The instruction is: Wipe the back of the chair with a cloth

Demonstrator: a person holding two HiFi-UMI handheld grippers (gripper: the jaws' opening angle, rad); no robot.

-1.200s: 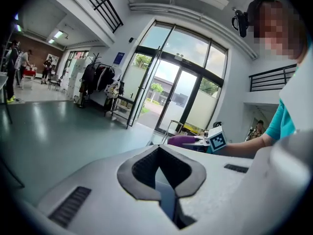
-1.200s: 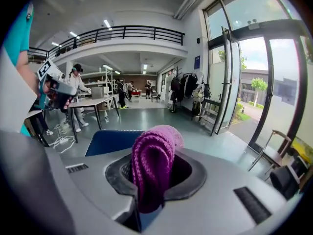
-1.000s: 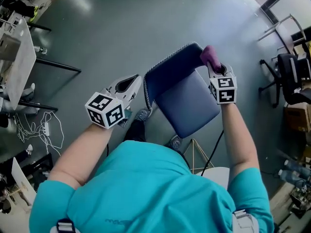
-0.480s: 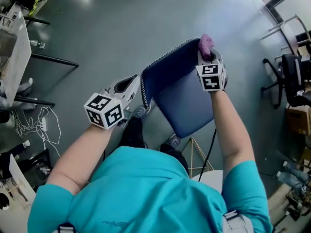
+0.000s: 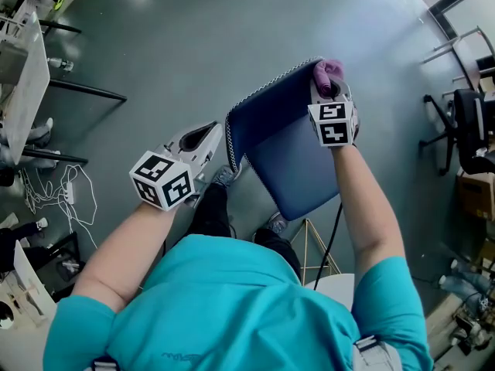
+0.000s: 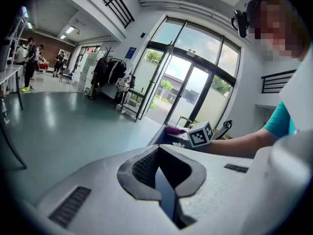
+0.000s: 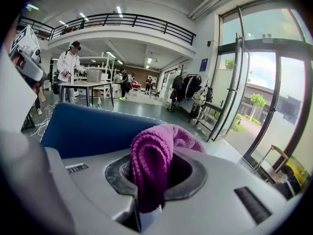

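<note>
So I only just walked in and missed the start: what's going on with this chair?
A person stands over a blue chair with a gripper in each hand. The right gripper is shut on a folded purple cloth and holds it at one top corner of the backrest. The left gripper is beside the backrest's opposite edge, jaws together with nothing between them.

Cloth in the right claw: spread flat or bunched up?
Bunched. The right gripper view shows the purple cloth doubled into a thick roll, pinched in the right claw near the blue chair back.
</note>
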